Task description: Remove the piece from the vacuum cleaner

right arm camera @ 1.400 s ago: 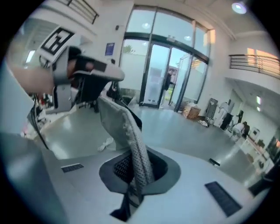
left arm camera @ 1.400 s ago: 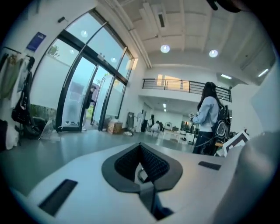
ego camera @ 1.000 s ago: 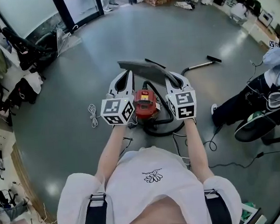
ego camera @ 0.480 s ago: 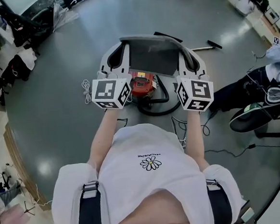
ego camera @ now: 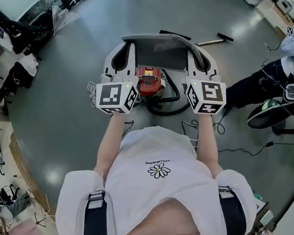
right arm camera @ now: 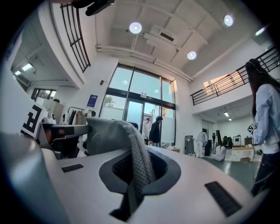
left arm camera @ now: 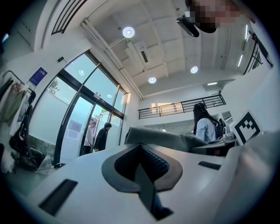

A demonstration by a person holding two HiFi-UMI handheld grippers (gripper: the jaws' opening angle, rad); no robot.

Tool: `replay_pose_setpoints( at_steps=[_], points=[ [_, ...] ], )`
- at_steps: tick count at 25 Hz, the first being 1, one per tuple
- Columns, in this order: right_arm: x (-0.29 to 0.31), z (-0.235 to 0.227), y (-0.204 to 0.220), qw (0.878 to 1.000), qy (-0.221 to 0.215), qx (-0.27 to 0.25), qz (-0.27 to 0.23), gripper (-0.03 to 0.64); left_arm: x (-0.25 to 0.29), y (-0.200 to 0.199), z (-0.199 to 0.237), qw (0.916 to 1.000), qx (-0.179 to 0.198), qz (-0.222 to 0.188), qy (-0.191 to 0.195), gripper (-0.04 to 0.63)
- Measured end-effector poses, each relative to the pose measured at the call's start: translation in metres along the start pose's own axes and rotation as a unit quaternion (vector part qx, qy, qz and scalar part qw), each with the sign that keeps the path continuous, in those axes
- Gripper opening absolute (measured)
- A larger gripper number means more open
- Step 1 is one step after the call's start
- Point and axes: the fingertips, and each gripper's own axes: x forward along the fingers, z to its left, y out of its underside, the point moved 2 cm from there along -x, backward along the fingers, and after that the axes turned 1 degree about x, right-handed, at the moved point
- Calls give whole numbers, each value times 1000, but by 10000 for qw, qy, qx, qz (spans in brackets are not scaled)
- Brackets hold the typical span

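Note:
A grey fabric piece [ego camera: 159, 51] is stretched flat between my two grippers, above the red vacuum cleaner [ego camera: 150, 86] that stands on the floor with its black hose [ego camera: 172, 103] coiled around it. My left gripper [ego camera: 125, 50] is shut on the piece's left edge, and my right gripper [ego camera: 196, 52] is shut on its right edge. In the left gripper view the jaws [left arm camera: 142, 151] pinch a thin fold while the piece [left arm camera: 168, 138] runs off to the right. In the right gripper view the mesh-like piece [right arm camera: 109, 129] bunches up out of the shut jaws [right arm camera: 135, 175].
A vacuum wand with its nozzle [ego camera: 217, 39] lies on the floor beyond the piece. A white cable coil [ego camera: 90, 88] lies left of the vacuum cleaner. A seated person's legs [ego camera: 266, 92] and loose cables [ego camera: 241, 150] are at the right. Clothes and bags [ego camera: 14, 44] line the left wall.
Both grippers have risen with the grey piece, which now hangs higher above the vacuum cleaner and is spread wider and flatter. Little has changed in the last half second.

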Motion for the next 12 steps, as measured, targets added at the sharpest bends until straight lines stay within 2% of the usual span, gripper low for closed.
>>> replay_pose_setpoints(
  at_steps=[12],
  points=[
    [0, 2, -1, 9998, 48, -192, -11, 23, -1, 5, 0, 10000, -28, 58, 20, 6]
  ],
)
